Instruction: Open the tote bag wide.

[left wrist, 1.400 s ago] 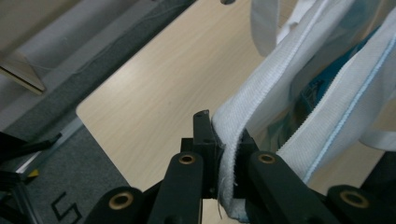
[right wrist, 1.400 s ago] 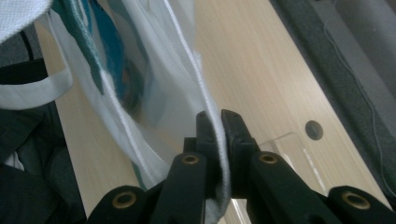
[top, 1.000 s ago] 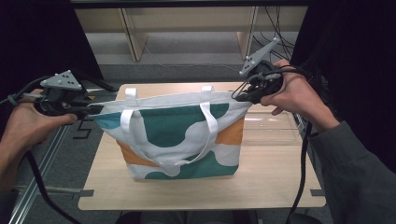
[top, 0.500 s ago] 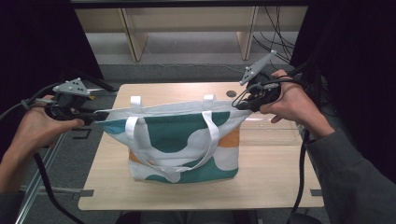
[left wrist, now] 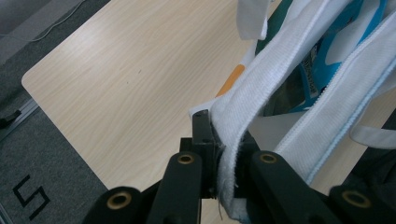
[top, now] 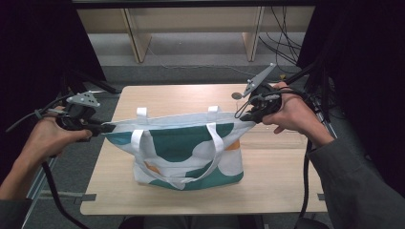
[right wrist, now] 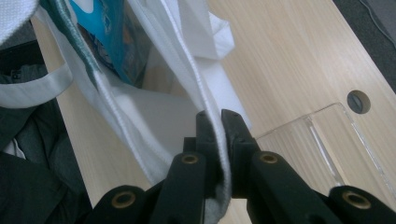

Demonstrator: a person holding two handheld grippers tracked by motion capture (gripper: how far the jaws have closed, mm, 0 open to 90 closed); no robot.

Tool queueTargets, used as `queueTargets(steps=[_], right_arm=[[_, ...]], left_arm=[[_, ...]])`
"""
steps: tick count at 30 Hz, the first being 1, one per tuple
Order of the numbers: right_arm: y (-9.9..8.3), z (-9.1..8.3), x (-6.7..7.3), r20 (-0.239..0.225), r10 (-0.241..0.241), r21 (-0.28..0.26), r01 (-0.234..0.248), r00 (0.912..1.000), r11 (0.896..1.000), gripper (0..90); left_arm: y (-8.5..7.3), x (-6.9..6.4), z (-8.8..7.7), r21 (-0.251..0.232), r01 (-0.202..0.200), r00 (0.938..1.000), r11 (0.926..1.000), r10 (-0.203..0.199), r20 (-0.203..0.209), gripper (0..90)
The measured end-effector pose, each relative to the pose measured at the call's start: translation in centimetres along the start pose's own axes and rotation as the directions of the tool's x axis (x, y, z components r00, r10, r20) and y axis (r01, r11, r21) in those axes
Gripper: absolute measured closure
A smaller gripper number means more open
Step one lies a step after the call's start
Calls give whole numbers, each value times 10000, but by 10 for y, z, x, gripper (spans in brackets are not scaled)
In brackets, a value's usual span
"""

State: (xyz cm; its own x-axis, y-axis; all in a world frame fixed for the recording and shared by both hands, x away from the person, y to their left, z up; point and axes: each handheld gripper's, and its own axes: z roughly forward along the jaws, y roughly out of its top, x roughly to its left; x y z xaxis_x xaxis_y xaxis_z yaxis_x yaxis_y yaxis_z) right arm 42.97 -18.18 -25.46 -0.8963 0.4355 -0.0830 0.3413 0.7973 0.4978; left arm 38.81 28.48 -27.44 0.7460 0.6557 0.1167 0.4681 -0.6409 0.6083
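I have both sets of fingers clamped on the tote bag's (top: 186,152) rim, left gripper (top: 102,128), right gripper (top: 244,117); I'd lower evenly onto the worktop (top: 181,98), keeping tension level

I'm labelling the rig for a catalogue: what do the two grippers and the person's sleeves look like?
Both the left gripper and right gripper are black, with brass-coloured pivot rivets on the jaws, a grey three-cornered plate on top and a black cable trailing away. The sleeves are dark grey.

left gripper (top: 102,128): jaws clamped, pointing inward | right gripper (top: 246,116): jaws clamped, pointing inward | forearms spread wide, level
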Motion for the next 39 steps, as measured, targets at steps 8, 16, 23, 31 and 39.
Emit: queueTargets(steps=[8,16,23,31,39], right_arm=[[-10,10,6,-323,316,59,-314,9990,9995,866],[-15,8,8,-129,263,-487,-269,9996,9985,794],[-7,-15,22,292,462,-1349,-419,9985,9900,649],[8,-42,44,-480,-677,-2156,558,9966,9749,606],[15,-6,62,-988,-1562,-1209,1440,9828,9822,799]], left_arm=[[-7,-5,7,115,63,9997,9999,-66,216,848],[-10,-8,10,441,-174,9995,9989,162,289,845],[-15,-13,21,674,-34,9984,9977,-3,559,825],[-4,-7,14,669,-115,9997,9977,101,210,632],[20,-2,18,497,-488,9986,9976,476,250,672]])
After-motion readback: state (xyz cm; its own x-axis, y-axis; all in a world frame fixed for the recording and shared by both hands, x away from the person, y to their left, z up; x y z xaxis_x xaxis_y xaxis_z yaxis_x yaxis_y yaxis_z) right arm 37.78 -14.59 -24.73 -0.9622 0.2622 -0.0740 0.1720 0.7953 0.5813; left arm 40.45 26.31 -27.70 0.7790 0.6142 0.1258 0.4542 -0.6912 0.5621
